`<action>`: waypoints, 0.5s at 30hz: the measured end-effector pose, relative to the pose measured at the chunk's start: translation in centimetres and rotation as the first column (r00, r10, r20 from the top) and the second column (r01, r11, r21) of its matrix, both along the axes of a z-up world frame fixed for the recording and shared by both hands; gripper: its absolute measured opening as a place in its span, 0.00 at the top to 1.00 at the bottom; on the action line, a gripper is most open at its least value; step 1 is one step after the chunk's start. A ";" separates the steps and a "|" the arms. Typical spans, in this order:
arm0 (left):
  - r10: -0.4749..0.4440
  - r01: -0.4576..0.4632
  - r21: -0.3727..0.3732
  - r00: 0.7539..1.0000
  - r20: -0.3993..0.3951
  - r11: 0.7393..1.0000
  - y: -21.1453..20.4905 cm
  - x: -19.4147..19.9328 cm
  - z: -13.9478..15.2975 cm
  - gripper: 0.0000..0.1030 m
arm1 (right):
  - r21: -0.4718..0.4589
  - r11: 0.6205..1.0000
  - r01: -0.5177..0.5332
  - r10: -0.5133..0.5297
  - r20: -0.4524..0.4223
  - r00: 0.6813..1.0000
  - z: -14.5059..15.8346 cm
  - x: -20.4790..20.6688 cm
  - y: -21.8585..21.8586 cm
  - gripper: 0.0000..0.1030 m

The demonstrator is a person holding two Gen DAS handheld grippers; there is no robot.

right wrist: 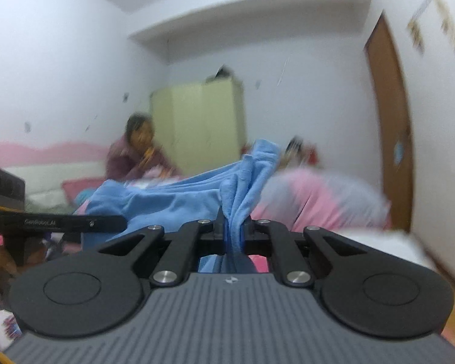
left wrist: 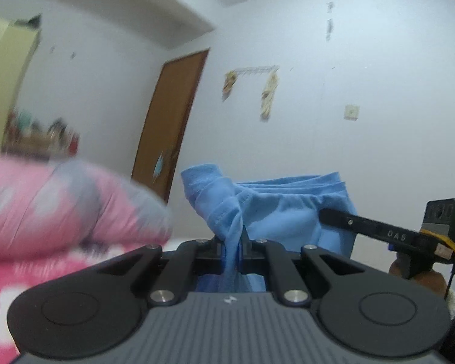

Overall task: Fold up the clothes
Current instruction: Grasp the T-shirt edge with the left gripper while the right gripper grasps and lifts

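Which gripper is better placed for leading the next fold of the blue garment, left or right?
Neither clearly. The left gripper and the right gripper are both shut on the blue garment, lifted between them. Both must move together.

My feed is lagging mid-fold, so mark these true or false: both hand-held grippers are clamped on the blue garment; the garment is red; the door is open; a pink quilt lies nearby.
1. Both grip the blue garment: true. The left hand-held gripper and the right hand-held gripper are each shut on it.
2. The garment is red: false, it is light blue.
3. The brown door is open: false, it looks closed.
4. A pink quilt lies nearby: true.
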State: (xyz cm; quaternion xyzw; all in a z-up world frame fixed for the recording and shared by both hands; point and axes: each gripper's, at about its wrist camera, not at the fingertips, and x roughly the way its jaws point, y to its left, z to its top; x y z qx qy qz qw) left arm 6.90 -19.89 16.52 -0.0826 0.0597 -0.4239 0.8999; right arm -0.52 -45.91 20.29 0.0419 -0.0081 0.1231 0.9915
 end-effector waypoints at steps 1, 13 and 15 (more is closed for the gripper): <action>-0.003 0.004 -0.007 1.000 0.021 1.000 -1.1 0.3 1.0 0.92 | -0.006 1.000 0.017 -0.017 0.027 0.999 1.3 -0.1 -0.9 0.95; -0.120 0.123 -0.042 0.990 0.071 0.992 -13.5 6.2 4.1 0.92 | -0.064 0.975 0.211 -0.197 0.176 0.964 6.9 2.7 -11.4 0.95; -0.137 0.140 -0.039 0.988 0.065 0.989 -15.2 7.3 3.8 0.92 | -0.046 0.973 0.226 -0.215 0.174 0.961 6.5 3.6 -13.4 0.95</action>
